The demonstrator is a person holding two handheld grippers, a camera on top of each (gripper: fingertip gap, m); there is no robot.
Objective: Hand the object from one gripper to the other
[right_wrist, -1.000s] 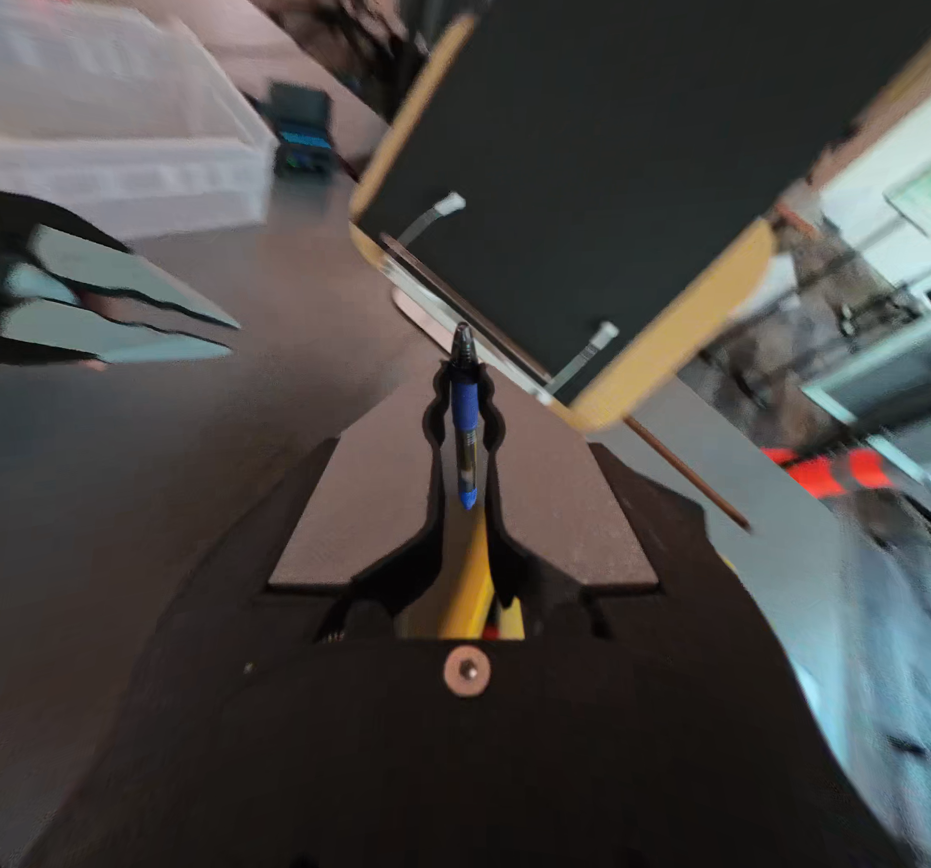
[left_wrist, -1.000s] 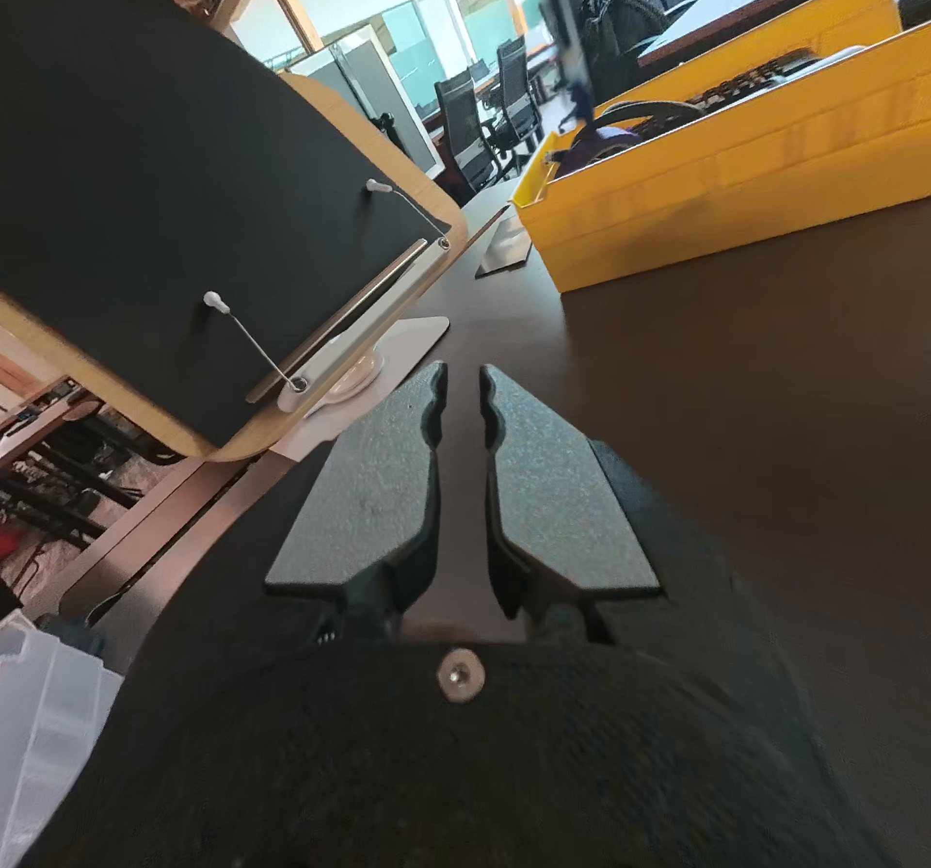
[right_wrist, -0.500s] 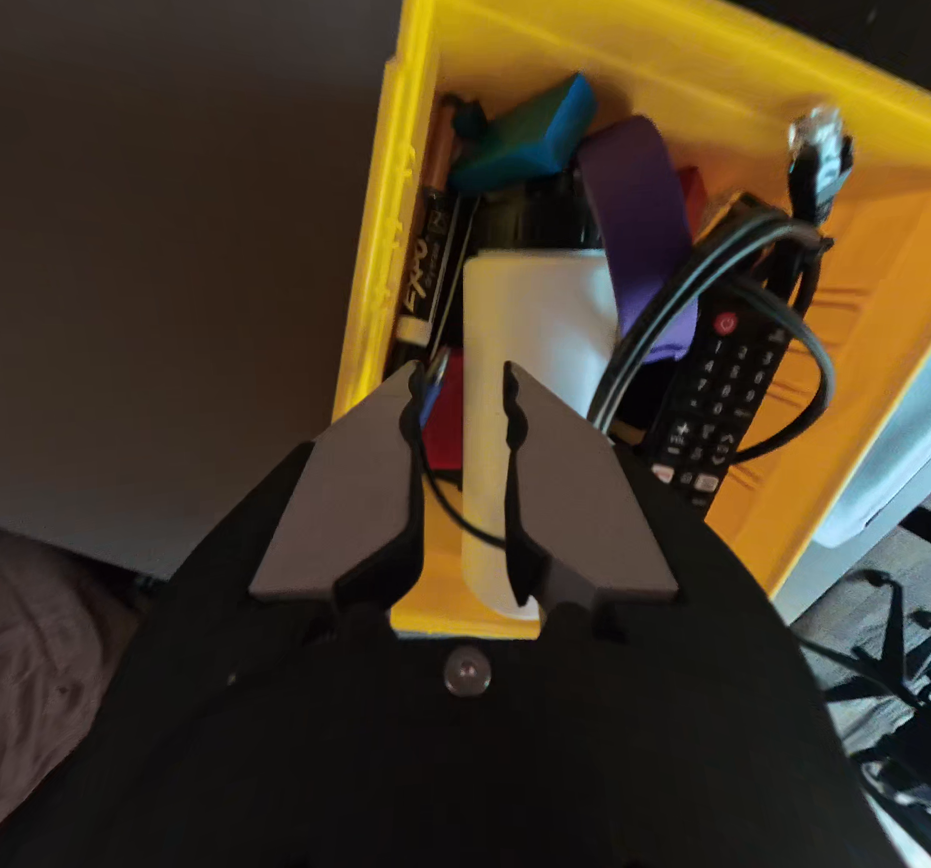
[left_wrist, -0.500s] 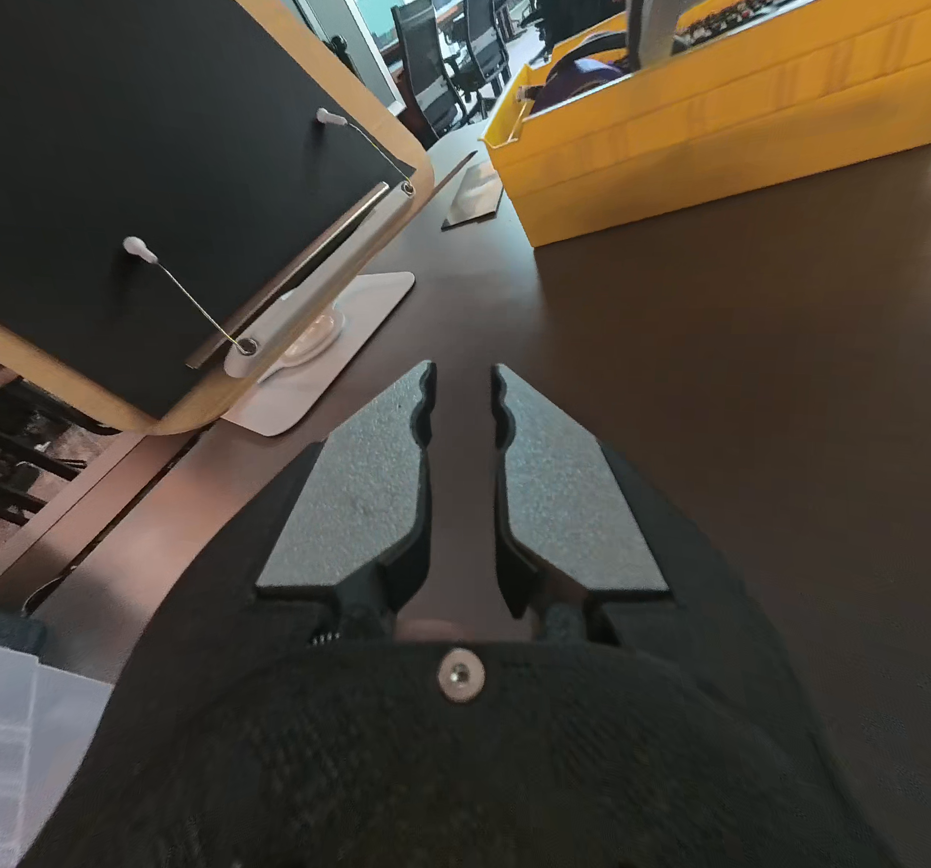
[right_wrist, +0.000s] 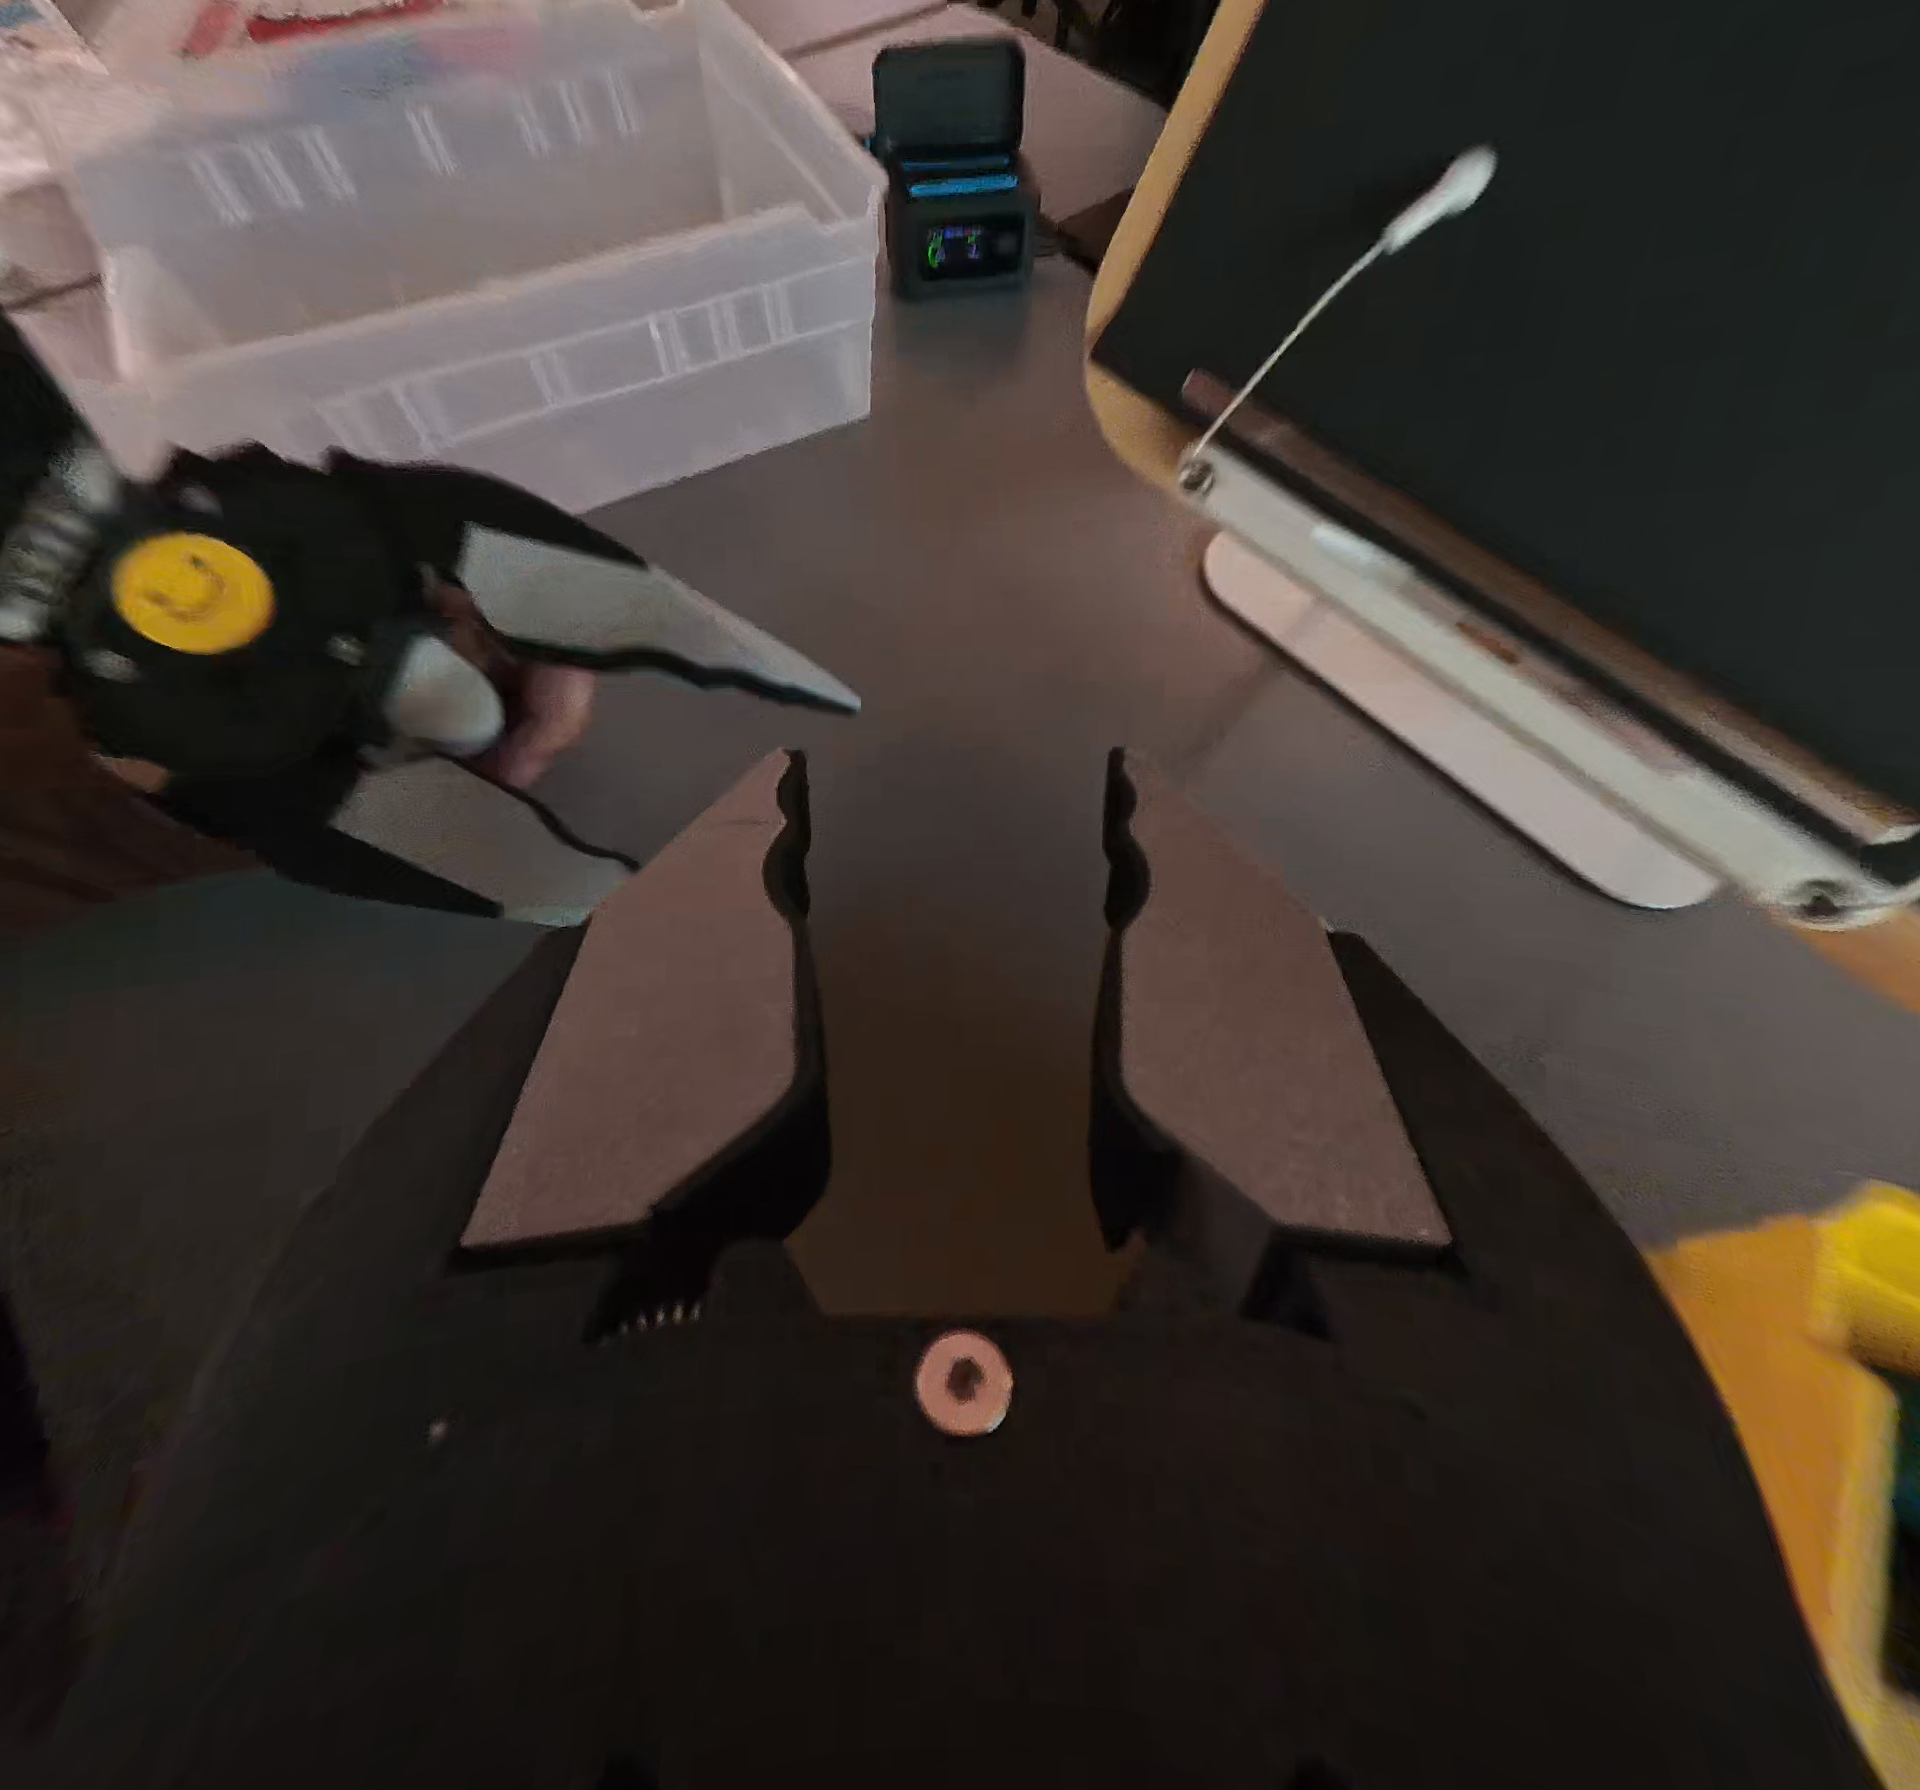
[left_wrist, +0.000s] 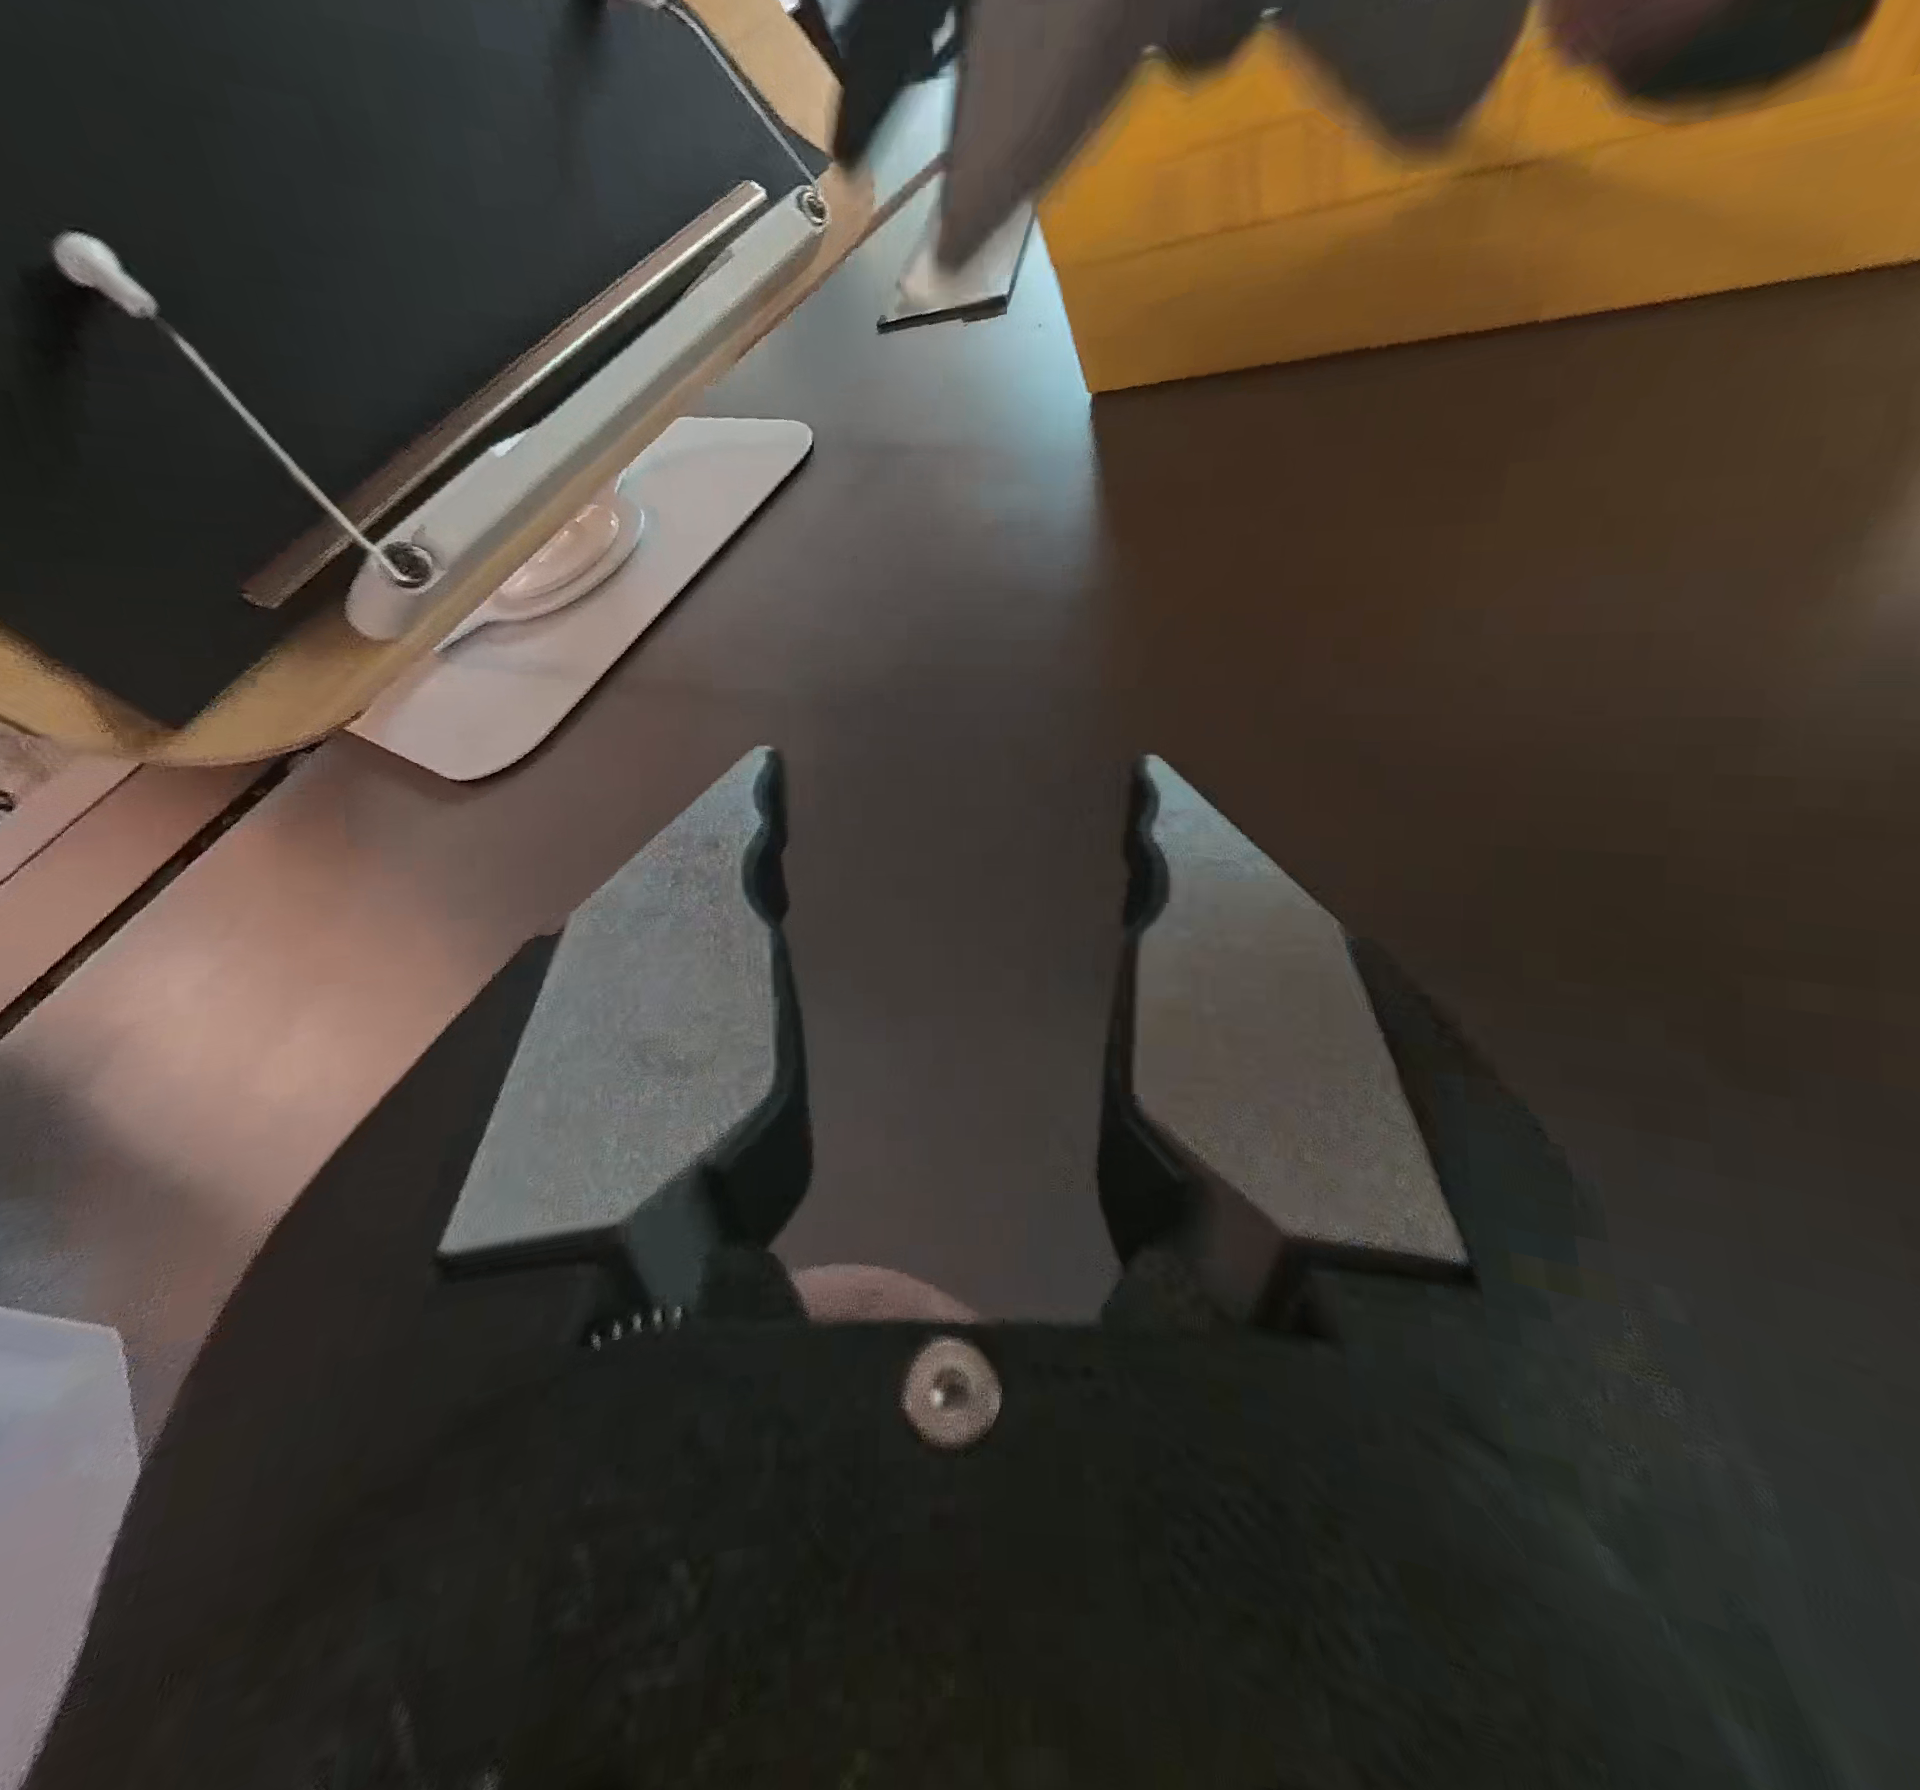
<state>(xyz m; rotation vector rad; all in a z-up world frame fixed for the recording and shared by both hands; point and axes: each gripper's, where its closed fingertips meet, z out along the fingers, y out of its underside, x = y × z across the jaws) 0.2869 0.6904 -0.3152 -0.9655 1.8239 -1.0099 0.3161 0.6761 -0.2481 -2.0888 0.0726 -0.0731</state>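
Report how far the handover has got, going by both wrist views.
Done: nothing I can confirm; no object sits in either grip. In hand: the left gripper and right gripper both hang open and empty above the dark brown table. Left: picking an object, perhaps from the yellow plastic bin, and passing it across.

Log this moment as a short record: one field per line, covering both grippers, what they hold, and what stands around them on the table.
left gripper: open, nothing between its fingers
right gripper: open, nothing between its fingers
object to hand over: not seen in either gripper
table: dark, bare under both grippers
yellow bin: ahead and right of the left gripper, partly behind a blurred shape
black board on stand: tilted, to the right in the right wrist view
clear plastic bin: far left in the right wrist view
small screen device: beside the clear bin
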